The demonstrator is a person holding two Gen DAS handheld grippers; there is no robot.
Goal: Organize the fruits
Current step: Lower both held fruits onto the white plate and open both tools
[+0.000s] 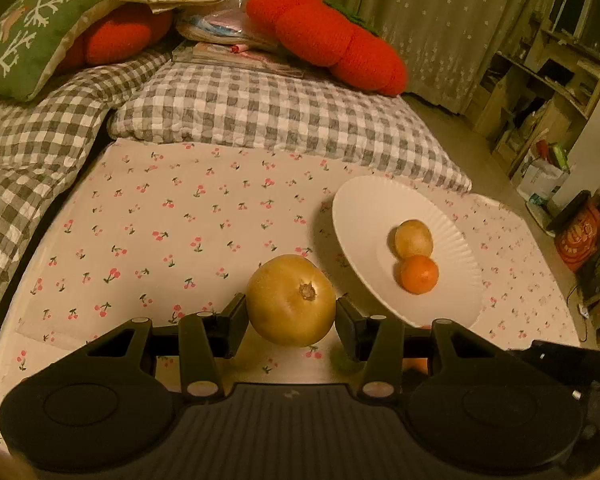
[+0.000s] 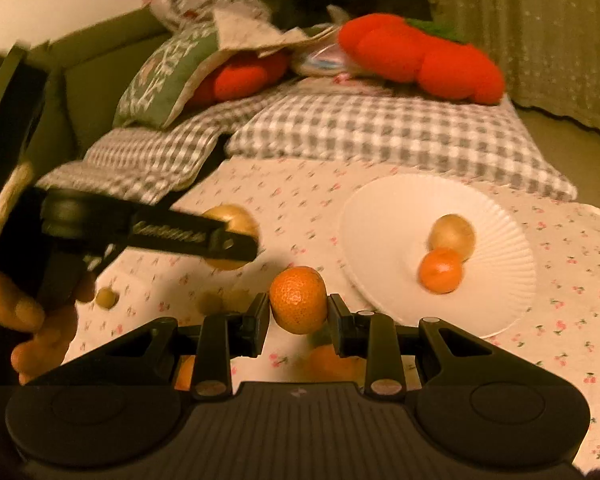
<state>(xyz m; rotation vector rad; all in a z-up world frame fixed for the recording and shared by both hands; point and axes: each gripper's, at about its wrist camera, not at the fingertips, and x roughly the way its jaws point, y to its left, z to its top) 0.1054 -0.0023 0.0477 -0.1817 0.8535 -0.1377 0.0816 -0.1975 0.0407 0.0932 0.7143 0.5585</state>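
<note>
While your left gripper (image 1: 291, 316) is clamped on the yellow fruit (image 1: 291, 300) and your right gripper (image 2: 299, 316) on the mandarin (image 2: 299, 299), both hang clear of the cherry-print cloth (image 1: 180, 232), near the white plate (image 1: 364, 208). Carry each over the rim and set it beside the two fruits already there. Release low, so nothing rolls off.

— How many of the white plate (image 1: 364, 204)?
— Just one.
— Tangerine (image 1: 419, 274) count?
— Two for certain, second tangerine (image 2: 298, 300) included; orange blurs lower down, uncountable.
— Yellow fruit (image 1: 291, 300)?
— Two, counting the smaller yellow fruit (image 1: 413, 238).
— Red plush cushion (image 1: 324, 36)?
— Two, with the half-covered red plush cushion (image 1: 116, 36).
</note>
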